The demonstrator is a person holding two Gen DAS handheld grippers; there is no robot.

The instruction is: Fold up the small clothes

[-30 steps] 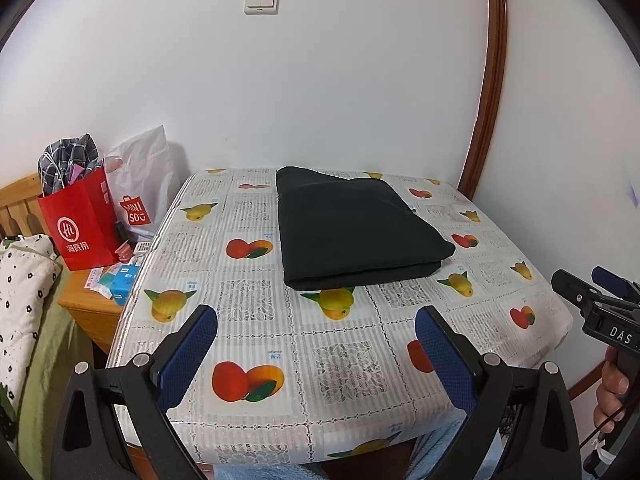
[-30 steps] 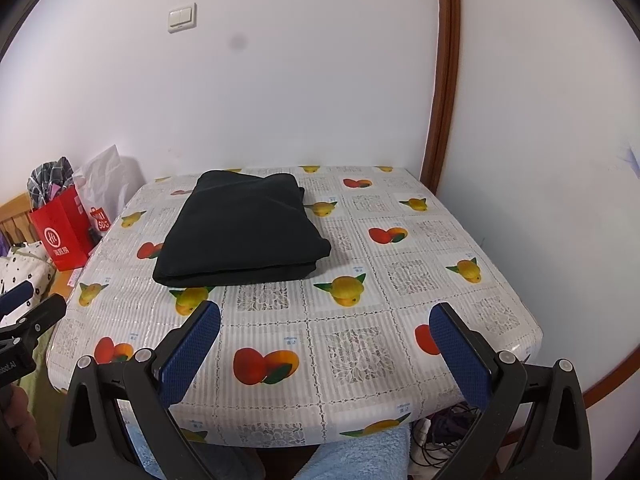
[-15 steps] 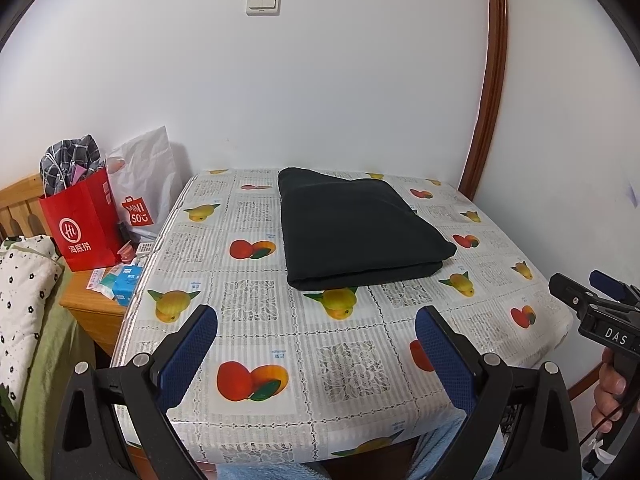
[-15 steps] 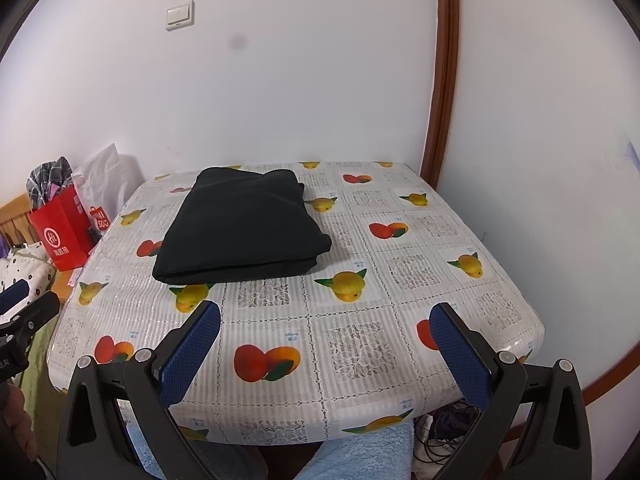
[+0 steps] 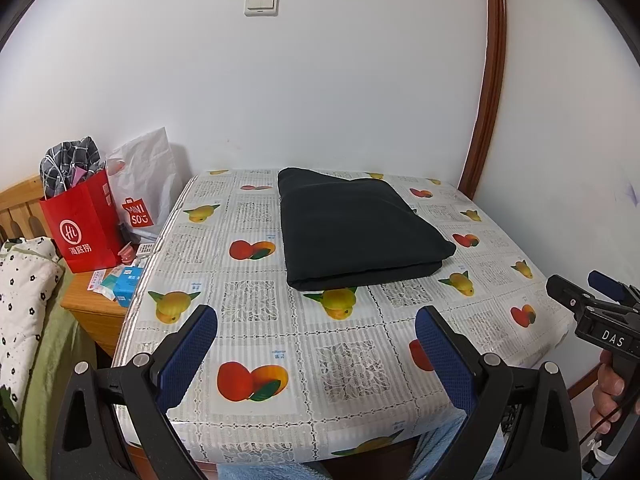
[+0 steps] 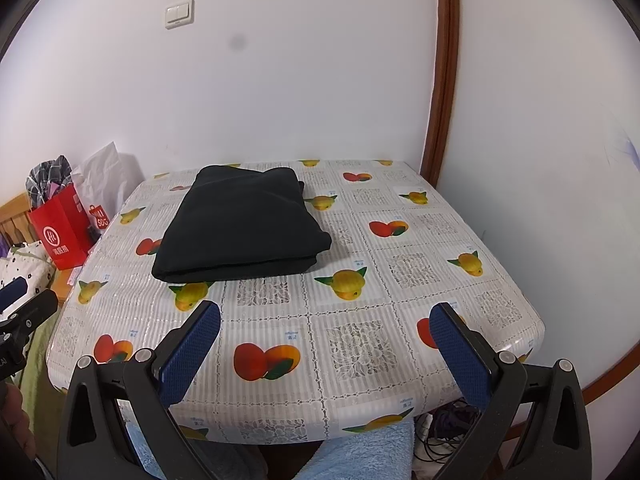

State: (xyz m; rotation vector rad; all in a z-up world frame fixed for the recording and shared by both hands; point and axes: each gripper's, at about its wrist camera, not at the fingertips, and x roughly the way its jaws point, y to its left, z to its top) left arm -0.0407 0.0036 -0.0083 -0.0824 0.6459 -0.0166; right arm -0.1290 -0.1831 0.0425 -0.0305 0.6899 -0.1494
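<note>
Both grippers hang at the near edge of the table, jaws spread wide, nothing between them. The left gripper (image 5: 316, 338) shows its two blue pads (image 5: 188, 350) far apart over the printed cloth, and the right gripper (image 6: 324, 336) sits the same way, blue pads (image 6: 460, 354) splayed, empty. From the left wrist camera, the right gripper pokes in at the far right edge, a hand (image 5: 610, 392) wrapped round its handle; from the right wrist camera, the left gripper's tip peeks in at the far left edge.

Out past the pads lies the tablecloth (image 5: 348, 364), white with lace squares and pictures of peaches and yellow fruit, covering the table (image 6: 516, 332) to its rounded corners. Further back, towards the wall, there's the black garment (image 5: 356, 232), folded into a neat thick rectangle, lying flat, well apart from both grippers. In the right wrist view the same black garment (image 6: 240, 224) sits left of centre, its folded edge facing the camera.

Off the left side of the table, a red paper bag (image 5: 82, 228) stands on a wooden nightstand (image 5: 94, 308), checked fabric stuffed in its top, a white shopping bag (image 5: 146, 184) just behind it. Small blue packets lie by the red bag's foot. On the wall above, a light switch (image 5: 261, 3). Blue towelling shows below the table's near edge.
</note>
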